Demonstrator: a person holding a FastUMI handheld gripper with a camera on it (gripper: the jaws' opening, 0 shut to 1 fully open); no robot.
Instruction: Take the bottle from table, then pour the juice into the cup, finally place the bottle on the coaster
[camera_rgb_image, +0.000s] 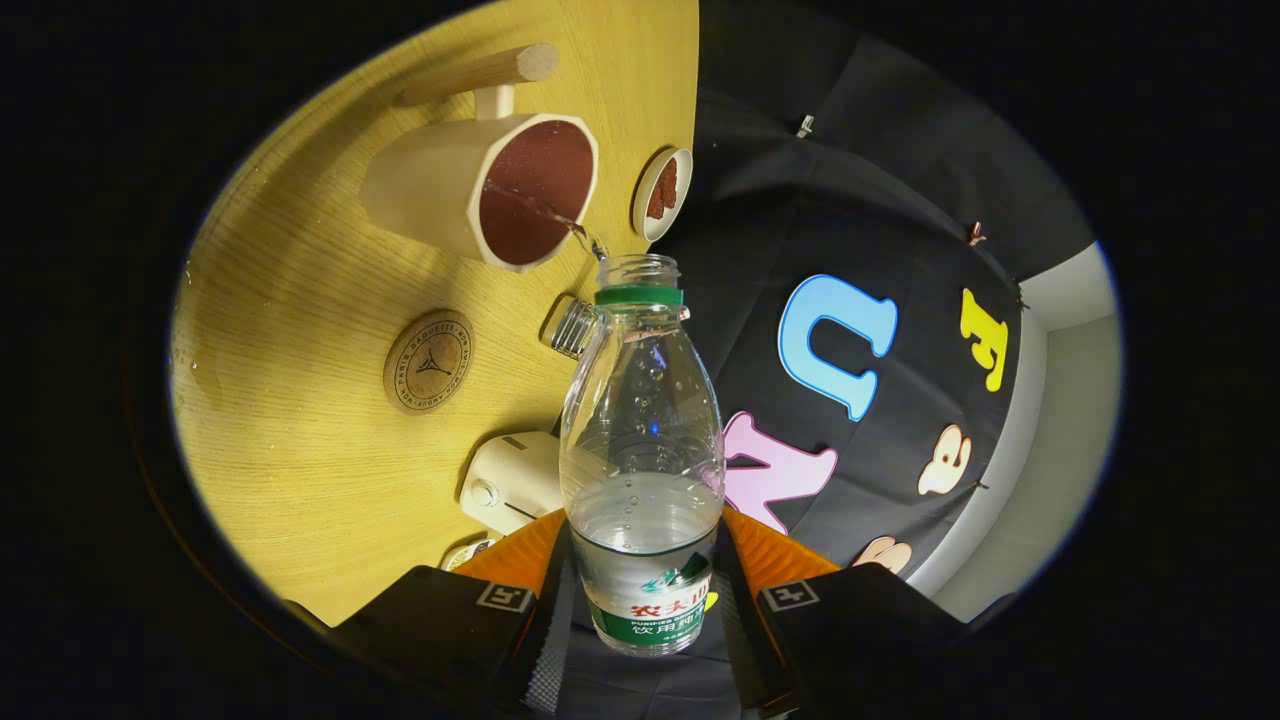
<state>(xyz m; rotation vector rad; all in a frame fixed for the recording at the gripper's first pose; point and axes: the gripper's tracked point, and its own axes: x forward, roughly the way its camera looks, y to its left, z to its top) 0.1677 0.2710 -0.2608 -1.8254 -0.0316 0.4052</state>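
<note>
The tool (640, 590) grips a clear plastic water bottle (642, 450) by its lower body, one finger pressed on each side of the labelled part. The bottle is uncapped, with a green ring under its open mouth, and is roughly a third full of clear liquid with a few bubbles. The view is rolled, so the round light-wood table (300, 420) stands on its side, its grain running across a yellow-lit surface with a few small wet spots near its edge. A thin stream runs from the bottle's mouth into the cream cup (480, 190), whose inside is dark red-brown and whose wooden handle (480, 72) sticks out from its side. Just beyond the cup sits a small white dish (662, 192) holding something brown. A round cork coaster (430, 361) with a printed emblem lies bare on the table, near the bottle's neck and apart from the cup. A ribbed clear bottle cap (571, 327) lies beside the neck. A cream-coloured device (512, 482) with a round knob sits near the fingers. Black cloth hangs behind the table, with a pale wall (1060, 420) past it.
</note>
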